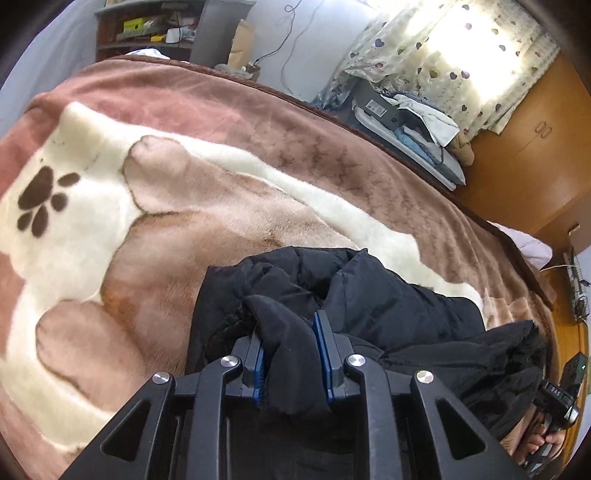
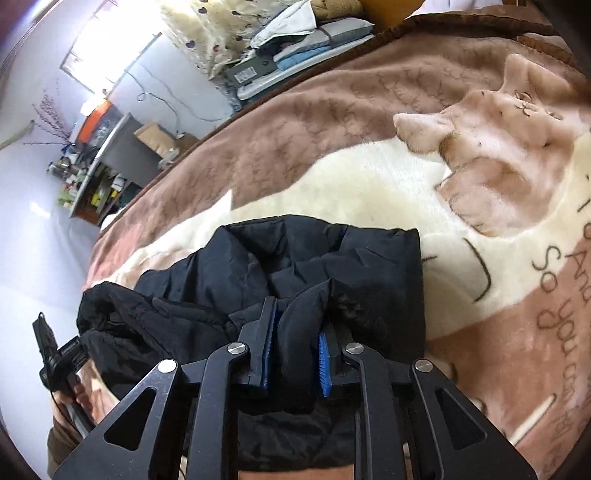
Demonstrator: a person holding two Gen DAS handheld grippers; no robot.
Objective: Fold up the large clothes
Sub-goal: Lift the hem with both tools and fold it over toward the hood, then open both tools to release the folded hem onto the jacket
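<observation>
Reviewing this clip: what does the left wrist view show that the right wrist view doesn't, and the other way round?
Only the left wrist view shows the dark paw print on the blanket, the wooden wardrobe, and the left gripper clamped on a fold of the black jacket. Only the right wrist view shows the printed lettering on the blanket and the right gripper pinching the jacket. Both share the jacket on the brown and cream blanket, the heart-print curtain and the cluttered shelf.
</observation>
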